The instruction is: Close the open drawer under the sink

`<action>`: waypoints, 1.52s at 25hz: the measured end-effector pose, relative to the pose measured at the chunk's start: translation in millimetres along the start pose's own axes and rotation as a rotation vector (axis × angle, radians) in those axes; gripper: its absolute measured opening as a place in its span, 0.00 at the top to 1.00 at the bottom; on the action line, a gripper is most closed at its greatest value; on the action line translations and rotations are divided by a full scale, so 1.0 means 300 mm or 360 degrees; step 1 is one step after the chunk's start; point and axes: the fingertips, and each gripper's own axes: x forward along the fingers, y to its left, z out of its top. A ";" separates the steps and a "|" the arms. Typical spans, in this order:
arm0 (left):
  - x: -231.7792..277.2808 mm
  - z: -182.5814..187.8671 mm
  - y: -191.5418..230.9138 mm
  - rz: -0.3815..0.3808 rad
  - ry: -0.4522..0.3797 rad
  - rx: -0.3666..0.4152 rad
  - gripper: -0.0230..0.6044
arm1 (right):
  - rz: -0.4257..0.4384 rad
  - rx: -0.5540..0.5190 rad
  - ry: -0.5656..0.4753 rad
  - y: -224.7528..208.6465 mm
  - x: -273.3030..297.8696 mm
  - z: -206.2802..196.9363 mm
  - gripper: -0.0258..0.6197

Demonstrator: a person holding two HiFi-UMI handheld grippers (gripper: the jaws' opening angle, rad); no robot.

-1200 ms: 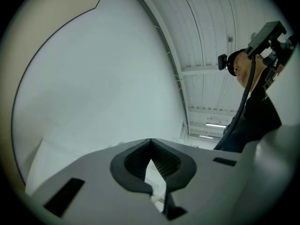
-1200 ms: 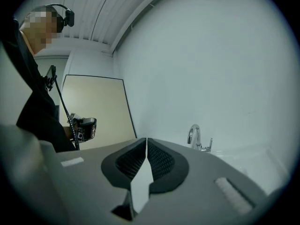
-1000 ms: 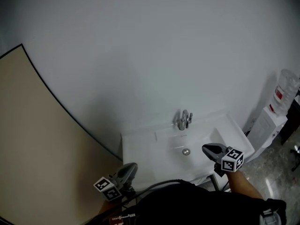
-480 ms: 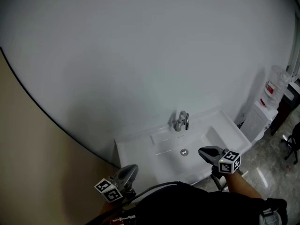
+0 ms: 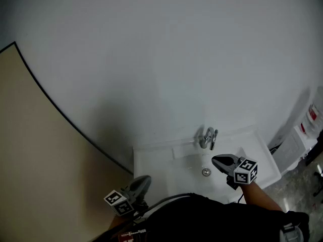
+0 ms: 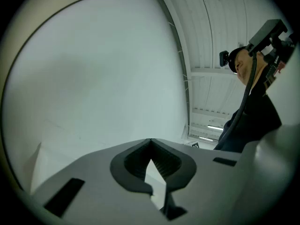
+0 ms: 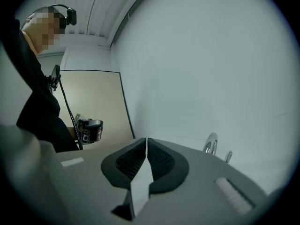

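Right gripper (image 7: 146,140): jaws fully together, pads meeting along one line, nothing between them. It is held roughly level over the front right part of the white sink (image 5: 151,158), nose towards the chrome faucet (image 5: 208,138), which stands just beyond it at the back of the basin. Its marker cube (image 5: 246,171) sits behind the jaws; a bare forearm (image 5: 258,194) runs back from it to the lower right.

Left gripper (image 6: 150,142): jaws likewise closed at the tips and empty. It is held low at the person's left, just off the sink's front left corner, aimed at the plain white wall (image 5: 151,59) and about level. A beige panel (image 5: 35,155) with a dark edge stands to its left.

Drawer under the sink: no view shows it; the basin and the person's dark clothing (image 5: 202,218) cover that area.

Writing: the cubes carry black-and-white square patterns only. A water dispenser (image 5: 295,145) at the far right bears a red label, too small to read.
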 end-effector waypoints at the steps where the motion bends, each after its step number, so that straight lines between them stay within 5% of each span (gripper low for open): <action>1: 0.013 -0.005 0.000 0.0038 -0.0015 0.0011 0.96 | 0.0032 -0.0020 0.0019 -0.025 0.005 0.003 0.94; 8: 0.075 -0.007 -0.074 0.0287 -0.0188 -0.0055 0.96 | 0.0295 -0.0048 0.0055 -0.162 0.075 0.009 0.94; 12: 0.055 -0.078 -0.081 0.0427 -0.0115 0.0051 0.96 | 0.0435 -0.0059 0.0035 -0.180 0.126 0.005 0.94; 18: -0.028 -0.059 -0.071 0.0524 -0.0126 0.0036 0.96 | 0.0500 -0.0035 0.0055 -0.136 0.184 -0.026 0.94; 23: -0.030 0.008 -0.011 0.0344 -0.0144 0.0019 0.96 | 0.0331 -0.0023 0.0032 -0.122 0.177 0.025 0.94; 31: 0.017 0.035 0.125 0.0010 0.0003 -0.0103 0.96 | -0.0114 0.0047 0.0009 -0.112 0.057 0.057 0.94; 38: 0.203 -0.193 0.074 -0.0428 0.0381 -0.0110 0.96 | -0.0605 0.0273 0.0074 -0.060 -0.261 -0.147 0.94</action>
